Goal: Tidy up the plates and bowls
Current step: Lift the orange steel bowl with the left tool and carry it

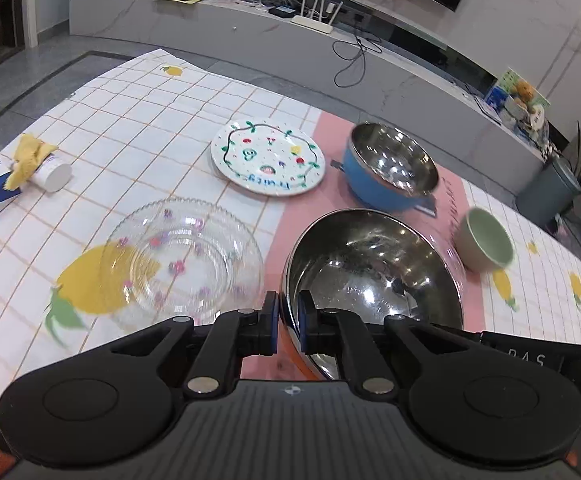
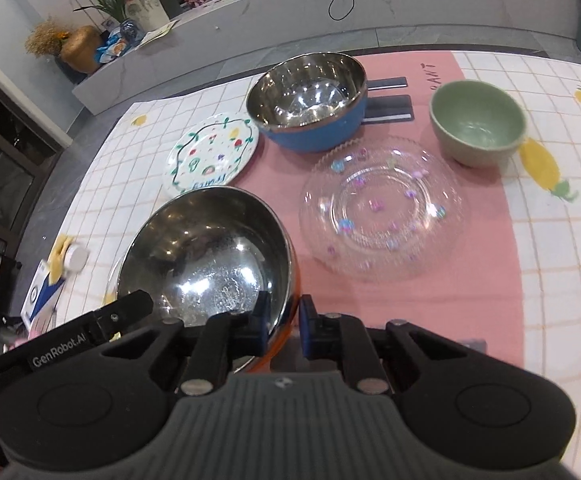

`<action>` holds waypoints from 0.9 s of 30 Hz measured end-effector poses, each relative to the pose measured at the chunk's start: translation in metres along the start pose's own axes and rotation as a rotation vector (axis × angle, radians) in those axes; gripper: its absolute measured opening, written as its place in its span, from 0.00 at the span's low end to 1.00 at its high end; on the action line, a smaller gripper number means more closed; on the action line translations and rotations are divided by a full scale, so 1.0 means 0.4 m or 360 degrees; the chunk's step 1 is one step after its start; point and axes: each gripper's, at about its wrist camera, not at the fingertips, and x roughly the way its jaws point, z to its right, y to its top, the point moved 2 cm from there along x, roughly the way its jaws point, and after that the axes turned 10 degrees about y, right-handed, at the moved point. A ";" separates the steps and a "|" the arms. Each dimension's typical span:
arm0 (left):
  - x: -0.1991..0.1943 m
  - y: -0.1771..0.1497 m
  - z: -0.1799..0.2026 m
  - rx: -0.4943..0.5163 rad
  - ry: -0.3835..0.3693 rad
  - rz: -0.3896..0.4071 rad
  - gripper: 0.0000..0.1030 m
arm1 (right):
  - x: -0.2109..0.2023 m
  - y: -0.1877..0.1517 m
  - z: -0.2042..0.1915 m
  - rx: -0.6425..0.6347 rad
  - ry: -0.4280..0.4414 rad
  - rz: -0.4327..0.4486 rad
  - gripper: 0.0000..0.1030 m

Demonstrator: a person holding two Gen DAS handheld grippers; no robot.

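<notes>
While both clamp opposite sides of its rim, the left tool [image 1: 288, 312] and right tool [image 2: 283, 320] hold the orange-sided steel bowl [image 1: 370, 264] above the checked-cloth surface [image 1: 150, 112], between two clear glass plates [image 1: 182, 260], near the blue-sided steel bowl [image 1: 390, 168].

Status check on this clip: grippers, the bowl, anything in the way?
Left gripper and right gripper both clamped on the orange steel bowl rim. Bowl over a glass plate. Blue bowl, second glass plate, green bowl close ahead.

Grey tiled floor [image 1: 42, 64], long marble console [image 1: 250, 36], white wall [image 1: 530, 0]
</notes>
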 end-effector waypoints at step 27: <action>-0.042 -0.176 -0.051 0.0103 0.0068 -0.0234 0.09 | -0.032 -0.225 0.013 0.0043 0.0001 -0.0233 0.13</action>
